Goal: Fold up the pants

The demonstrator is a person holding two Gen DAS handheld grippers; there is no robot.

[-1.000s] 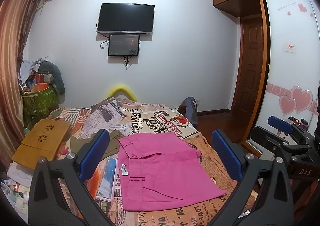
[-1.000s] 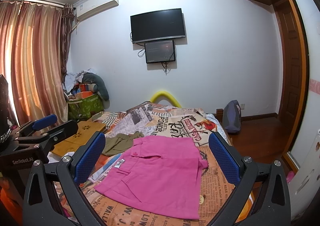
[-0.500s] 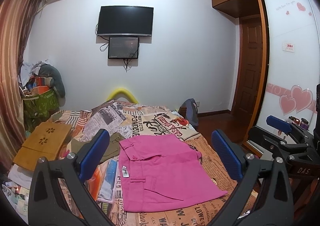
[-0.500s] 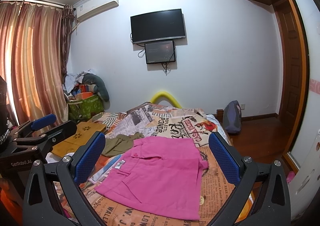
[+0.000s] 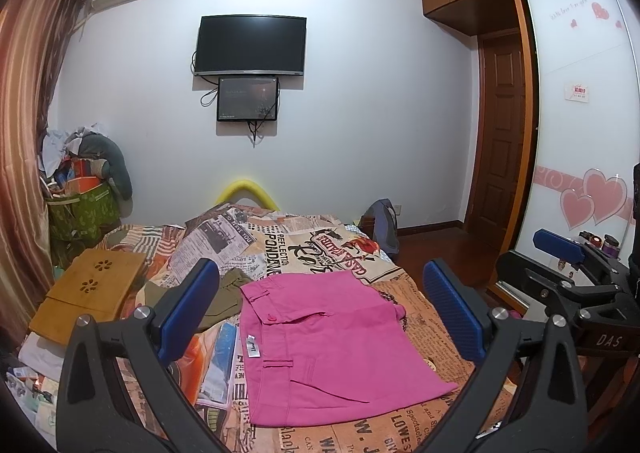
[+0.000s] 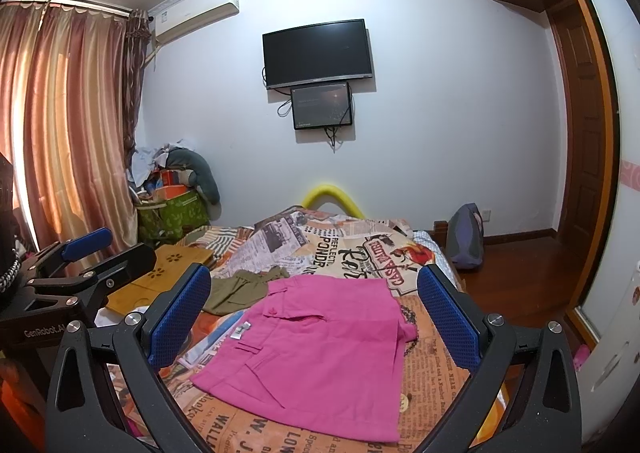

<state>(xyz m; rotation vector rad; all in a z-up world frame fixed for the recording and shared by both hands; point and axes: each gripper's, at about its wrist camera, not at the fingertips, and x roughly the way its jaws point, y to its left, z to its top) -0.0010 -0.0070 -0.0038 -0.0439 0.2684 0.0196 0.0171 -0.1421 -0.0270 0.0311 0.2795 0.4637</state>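
Pink pants (image 5: 328, 349) (image 6: 316, 349) lie folded into a flat rectangle on the bed, waistband with a button and a white tag toward the left. My left gripper (image 5: 320, 309) hovers above them, open, blue pads wide apart, nothing held. My right gripper (image 6: 314, 313) is likewise open above the pants and holds nothing. In the left wrist view the right gripper (image 5: 560, 253) shows at the right edge; in the right wrist view the left gripper (image 6: 86, 245) shows at the left edge.
The bed wears a newspaper-print cover (image 5: 304, 249). An olive garment (image 5: 220, 301) (image 6: 240, 289) lies just left of the pants. A wooden lap tray (image 5: 88, 293) sits at the bed's left. A backpack (image 5: 384, 225) stands on the floor at right; wardrobe doors (image 5: 580, 133) beyond.
Both views have tilted slightly up, so the pants sit a little lower in frame. The pants have not moved and both grippers stay open.
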